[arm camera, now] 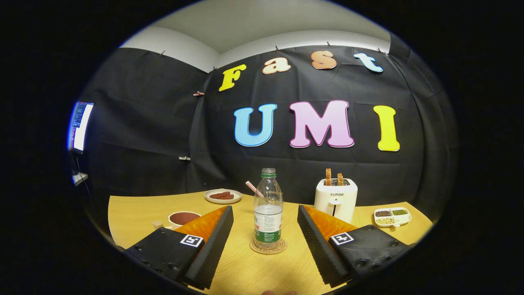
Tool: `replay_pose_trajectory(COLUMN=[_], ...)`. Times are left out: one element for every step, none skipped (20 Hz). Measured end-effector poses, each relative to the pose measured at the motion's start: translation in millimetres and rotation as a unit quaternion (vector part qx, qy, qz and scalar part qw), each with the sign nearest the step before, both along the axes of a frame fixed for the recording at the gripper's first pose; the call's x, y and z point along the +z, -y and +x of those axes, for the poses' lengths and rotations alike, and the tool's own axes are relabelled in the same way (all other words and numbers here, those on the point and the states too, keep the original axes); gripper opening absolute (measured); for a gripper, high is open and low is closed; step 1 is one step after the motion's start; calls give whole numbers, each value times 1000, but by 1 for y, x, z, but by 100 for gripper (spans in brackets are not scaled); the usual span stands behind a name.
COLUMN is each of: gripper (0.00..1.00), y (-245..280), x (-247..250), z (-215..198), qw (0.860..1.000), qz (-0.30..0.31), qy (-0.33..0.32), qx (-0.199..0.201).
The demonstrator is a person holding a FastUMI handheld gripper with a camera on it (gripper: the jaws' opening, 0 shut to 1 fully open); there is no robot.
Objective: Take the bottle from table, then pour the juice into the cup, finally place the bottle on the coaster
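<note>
A clear plastic bottle (268, 209) with no cap and a green-and-white label stands upright on a round cork coaster (268, 247) on the wooden table (135, 209). It sits just ahead of my gripper (265, 215), centred between the two fingers, with a gap on each side. The gripper is open and touches nothing. A white cup (182, 219) with dark red liquid inside stands to the left, partly hidden behind the left finger (213, 237).
Behind the bottle a striped straw (254, 188) pokes up. Farther back is a plate of sausages (223, 196). A white toaster (335, 198) with two toast slices stands beyond the right finger, and a divided dish of beans (392, 216) lies to its right.
</note>
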State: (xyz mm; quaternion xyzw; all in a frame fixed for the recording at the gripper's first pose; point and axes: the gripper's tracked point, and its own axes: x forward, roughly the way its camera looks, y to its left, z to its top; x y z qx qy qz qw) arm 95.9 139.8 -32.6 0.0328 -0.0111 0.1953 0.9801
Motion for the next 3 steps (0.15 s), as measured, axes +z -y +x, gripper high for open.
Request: replay_pose_trajectory(gripper=[96,95,95], y=[1,2,2], x=[2,3,5], z=[0,0,-1], qw=[1000,1000,1000], qz=[-1,-2,-1], qy=[0,1,3], qx=[-1,-1,-1])
